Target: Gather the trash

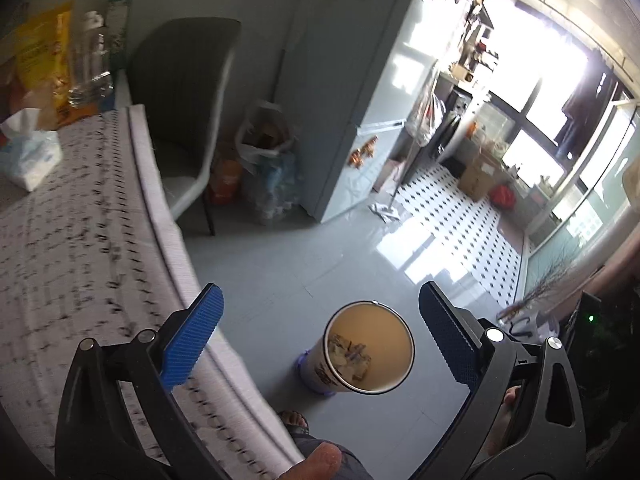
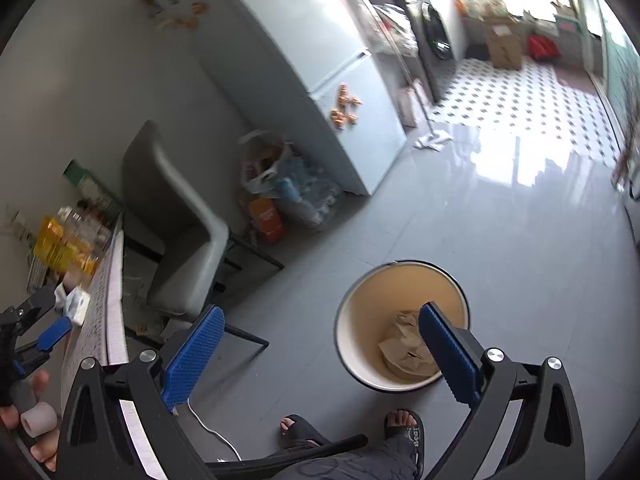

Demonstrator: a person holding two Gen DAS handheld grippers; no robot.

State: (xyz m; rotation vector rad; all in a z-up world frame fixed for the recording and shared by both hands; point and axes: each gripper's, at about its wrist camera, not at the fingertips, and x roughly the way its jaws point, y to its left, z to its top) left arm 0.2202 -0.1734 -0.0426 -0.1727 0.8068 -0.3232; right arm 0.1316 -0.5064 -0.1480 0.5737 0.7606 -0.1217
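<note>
Below both grippers, the trash bin stands upright on open grey floor, mouth up, clear of the counter edge and chair. Left gripper and right gripper both gape wide, empty; crumpled paper lies inside the bin.

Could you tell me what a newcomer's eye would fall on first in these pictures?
Probably the round waste bin on the grey floor, with crumpled brown paper inside. Both the left gripper and the right gripper frame it with blue pads wide open and empty. Further back, a grey chair stands at the patterned table.
</note>
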